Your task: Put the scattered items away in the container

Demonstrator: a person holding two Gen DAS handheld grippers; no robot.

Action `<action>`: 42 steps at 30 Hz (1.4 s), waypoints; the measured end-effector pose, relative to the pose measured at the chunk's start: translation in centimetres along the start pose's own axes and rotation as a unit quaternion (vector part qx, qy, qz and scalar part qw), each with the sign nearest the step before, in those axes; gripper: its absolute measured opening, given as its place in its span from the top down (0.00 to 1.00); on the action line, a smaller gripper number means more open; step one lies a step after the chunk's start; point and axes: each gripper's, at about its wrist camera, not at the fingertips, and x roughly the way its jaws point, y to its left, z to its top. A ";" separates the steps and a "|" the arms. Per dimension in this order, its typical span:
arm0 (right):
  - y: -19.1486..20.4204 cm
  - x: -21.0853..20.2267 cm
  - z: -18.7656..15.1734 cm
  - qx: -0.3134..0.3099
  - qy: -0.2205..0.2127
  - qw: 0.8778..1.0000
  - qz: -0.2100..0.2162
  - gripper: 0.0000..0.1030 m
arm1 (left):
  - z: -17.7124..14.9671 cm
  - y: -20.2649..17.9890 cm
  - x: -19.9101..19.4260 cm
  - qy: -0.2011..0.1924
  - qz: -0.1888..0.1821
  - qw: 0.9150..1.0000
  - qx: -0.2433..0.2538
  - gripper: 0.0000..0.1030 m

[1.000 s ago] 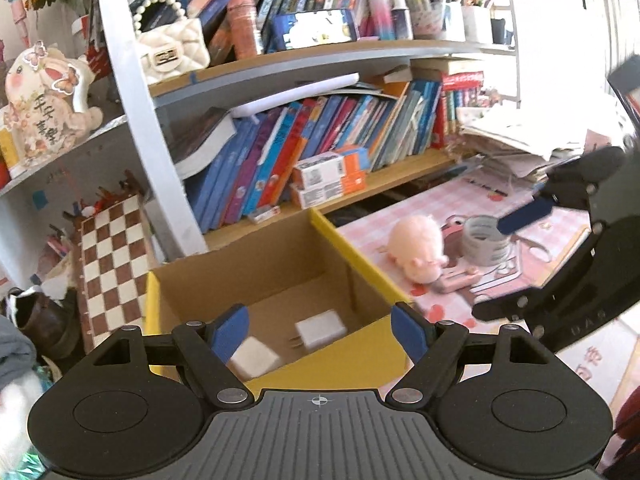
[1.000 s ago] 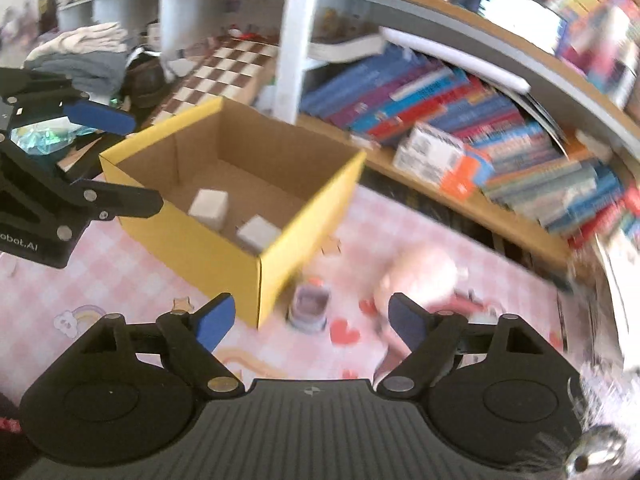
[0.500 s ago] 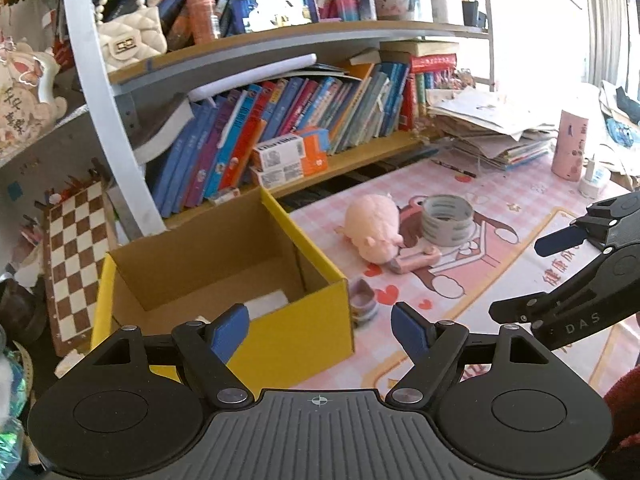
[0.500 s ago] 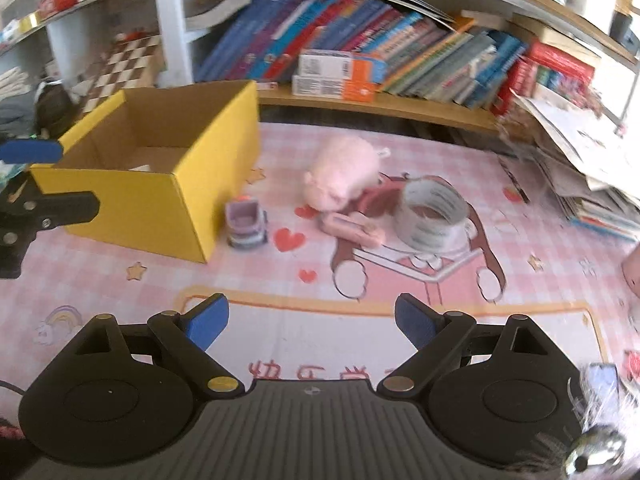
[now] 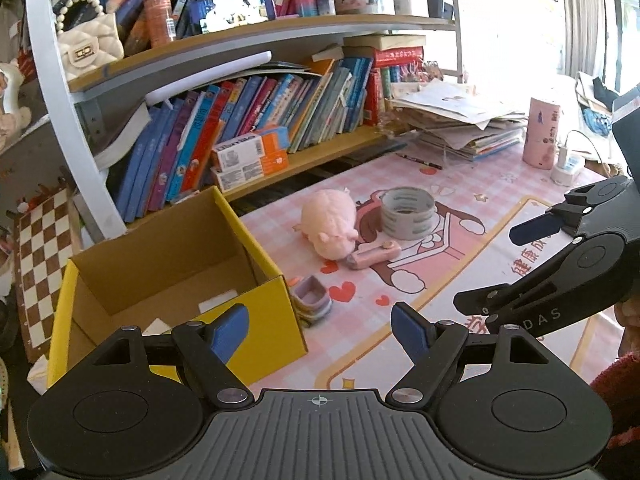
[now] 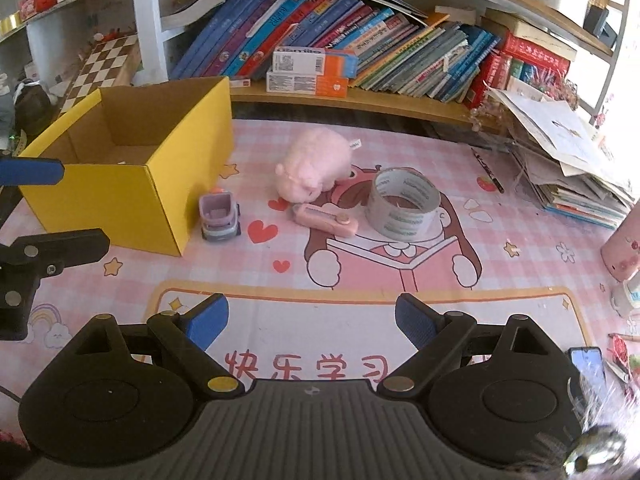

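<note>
Four things lie on the worktop [image 6: 120, 276], centre frame: one pink pig [image 6: 312, 164], one tape roll [image 6: 404, 208], one pink cutter [image 6: 324, 220], one toy truck [image 6: 219, 216]. The yellow box [image 6: 132, 196] at left holds perhaps two white blocks [image 5: 218, 300]. Both the left tool [image 5: 320, 326] and right tool [image 6: 308, 320] gape empty.

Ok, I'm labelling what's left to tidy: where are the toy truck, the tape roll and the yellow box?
toy truck [image 6: 219, 216]: right wrist view, on its cab.
tape roll [image 6: 403, 216]: right wrist view, on its outer wall.
yellow box [image 6: 116, 200]: right wrist view, on its front wall.
</note>
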 end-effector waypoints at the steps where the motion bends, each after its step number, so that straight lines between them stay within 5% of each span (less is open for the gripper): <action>1: -0.1 0.0 0.0 0.003 0.001 1.000 -0.001 0.12 | 0.0 -0.1 0.1 0.001 -0.001 1.000 0.001 0.22; 42: -9.6 5.0 1.2 0.019 0.008 0.999 0.039 0.12 | 4.8 -7.6 8.2 0.030 0.041 0.997 0.059 0.22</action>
